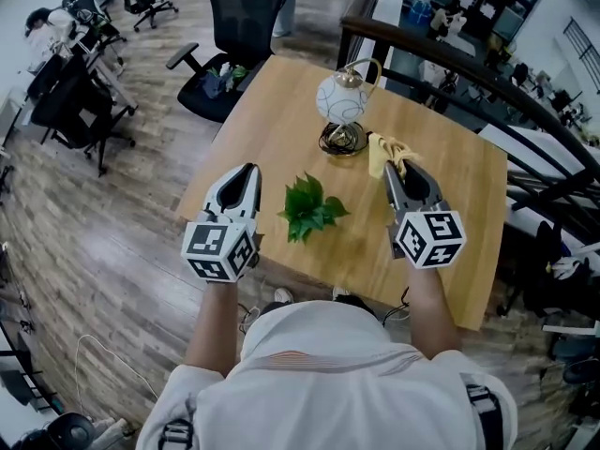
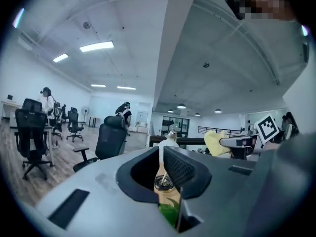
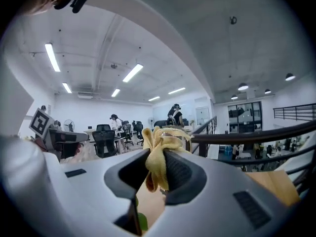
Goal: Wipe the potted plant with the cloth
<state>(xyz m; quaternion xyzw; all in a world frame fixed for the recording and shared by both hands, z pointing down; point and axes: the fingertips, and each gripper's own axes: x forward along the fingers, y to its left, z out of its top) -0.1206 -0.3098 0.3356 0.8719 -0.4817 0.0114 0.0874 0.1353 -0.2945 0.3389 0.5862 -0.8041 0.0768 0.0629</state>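
The small potted plant (image 1: 309,208) with green leaves stands on the wooden table (image 1: 272,129), between my two raised grippers. My right gripper (image 1: 397,164) is held above the table to the plant's right and is shut on a yellow cloth (image 1: 382,150). In the right gripper view the cloth (image 3: 160,137) bunches out of the jaws of that gripper (image 3: 154,157). My left gripper (image 1: 251,169) hovers to the plant's left, jaws nearly together with nothing between them. In the left gripper view a leaf (image 2: 169,209) shows below that gripper (image 2: 161,149).
A white globe lamp (image 1: 342,101) on a wire base stands behind the plant. A black office chair (image 1: 234,26) is at the table's far side. A dark railing (image 1: 450,64) runs along the right. More chairs and desks fill the left.
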